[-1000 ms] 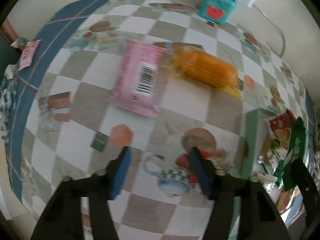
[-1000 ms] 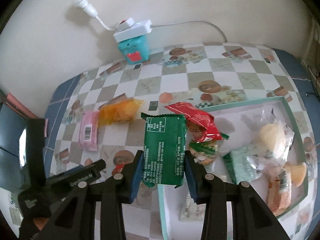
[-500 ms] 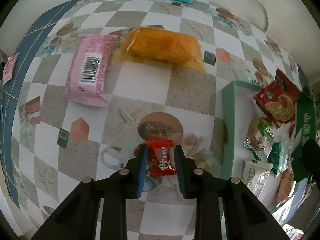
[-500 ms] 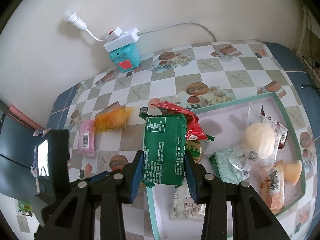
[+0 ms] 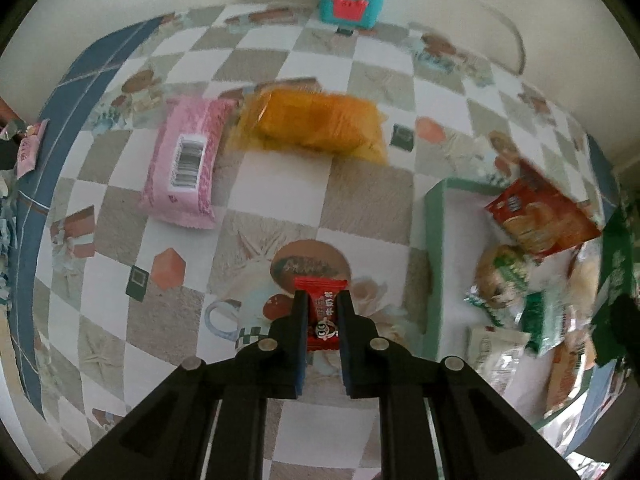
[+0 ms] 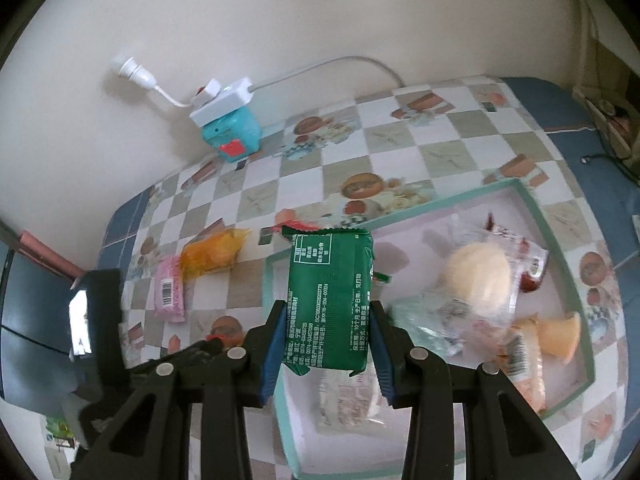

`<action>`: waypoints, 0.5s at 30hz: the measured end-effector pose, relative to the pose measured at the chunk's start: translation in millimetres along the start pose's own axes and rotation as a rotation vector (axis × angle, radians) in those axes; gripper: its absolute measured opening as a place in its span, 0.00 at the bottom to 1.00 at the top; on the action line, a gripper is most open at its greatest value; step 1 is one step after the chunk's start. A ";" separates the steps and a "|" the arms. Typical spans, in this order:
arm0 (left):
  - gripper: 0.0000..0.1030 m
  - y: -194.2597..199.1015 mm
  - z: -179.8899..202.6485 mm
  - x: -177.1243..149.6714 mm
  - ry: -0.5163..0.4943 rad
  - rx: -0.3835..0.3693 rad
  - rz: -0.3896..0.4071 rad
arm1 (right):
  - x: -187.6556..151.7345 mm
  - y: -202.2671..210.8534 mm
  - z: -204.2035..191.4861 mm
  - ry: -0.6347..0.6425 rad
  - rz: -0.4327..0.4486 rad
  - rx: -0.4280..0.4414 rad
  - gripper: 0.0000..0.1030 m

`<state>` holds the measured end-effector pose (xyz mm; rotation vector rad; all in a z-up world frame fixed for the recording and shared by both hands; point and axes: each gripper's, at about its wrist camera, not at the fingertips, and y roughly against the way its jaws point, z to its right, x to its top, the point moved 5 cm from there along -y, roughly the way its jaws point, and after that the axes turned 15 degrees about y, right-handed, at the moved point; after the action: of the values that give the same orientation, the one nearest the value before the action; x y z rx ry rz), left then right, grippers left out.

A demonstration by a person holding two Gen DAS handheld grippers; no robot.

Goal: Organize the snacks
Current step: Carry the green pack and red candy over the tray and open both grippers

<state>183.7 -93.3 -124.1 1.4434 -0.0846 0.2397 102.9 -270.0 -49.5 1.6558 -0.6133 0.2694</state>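
Observation:
My left gripper (image 5: 322, 306) is shut on a small red candy packet (image 5: 322, 312) just above the checked tablecloth, left of the green-rimmed tray (image 5: 434, 248). A pink packet (image 5: 186, 166) and an orange packet (image 5: 316, 124) lie further back on the cloth. My right gripper (image 6: 329, 312) is shut on a green snack packet (image 6: 330, 300) held over the left end of the tray (image 6: 532, 208), which holds several snacks, among them a round bun (image 6: 478, 276) and a red packet (image 5: 540, 220).
A teal box (image 6: 232, 136) with a white power strip (image 6: 222, 100) on top stands against the back wall. The left gripper's body (image 6: 96, 320) is at the right wrist view's lower left. The table's blue border runs along the left edge (image 5: 64, 112).
My left gripper closed on the red candy packet and lifted it slightly. My right gripper carried the green packet to the right, over the tray's left end.

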 end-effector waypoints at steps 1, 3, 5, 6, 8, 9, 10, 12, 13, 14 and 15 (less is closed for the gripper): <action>0.14 6.1 3.5 -0.2 -0.004 -0.008 0.012 | -1.2 2.0 3.5 -0.005 0.000 -0.004 0.40; 0.14 15.4 8.7 -1.1 -0.016 -0.025 0.029 | -4.2 5.2 10.6 -0.020 -0.003 -0.010 0.40; 0.14 25.5 15.8 -6.1 -0.034 -0.046 0.044 | -8.1 7.4 16.9 -0.033 -0.010 -0.022 0.40; 0.14 28.5 20.4 -7.7 -0.045 -0.052 0.051 | -10.8 7.9 19.6 -0.036 -0.014 -0.029 0.40; 0.14 35.1 26.8 -10.0 -0.074 -0.066 0.059 | -16.6 7.3 24.8 -0.045 -0.031 -0.041 0.40; 0.14 35.8 29.8 -10.5 -0.086 -0.069 0.060 | -19.8 6.6 26.8 -0.050 -0.041 -0.045 0.41; 0.14 36.7 35.7 -13.0 -0.104 -0.072 0.058 | -22.6 6.0 28.8 -0.054 -0.050 -0.049 0.41; 0.14 37.7 44.1 -18.9 -0.129 -0.078 0.052 | -28.1 5.0 32.8 -0.062 -0.066 -0.058 0.41; 0.14 36.7 48.3 -21.5 -0.144 -0.082 0.047 | -30.6 4.6 34.6 -0.064 -0.074 -0.064 0.41; 0.14 36.7 53.9 -24.4 -0.157 -0.086 0.042 | -32.9 4.3 35.9 -0.064 -0.080 -0.069 0.41; 0.14 35.7 59.1 -25.9 -0.169 -0.085 0.039 | -34.1 4.0 36.6 -0.065 -0.083 -0.072 0.41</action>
<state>156.0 -150.7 -87.0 1.3764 -0.2579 0.1444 66.4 -297.5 -70.2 1.6212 -0.5944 0.1320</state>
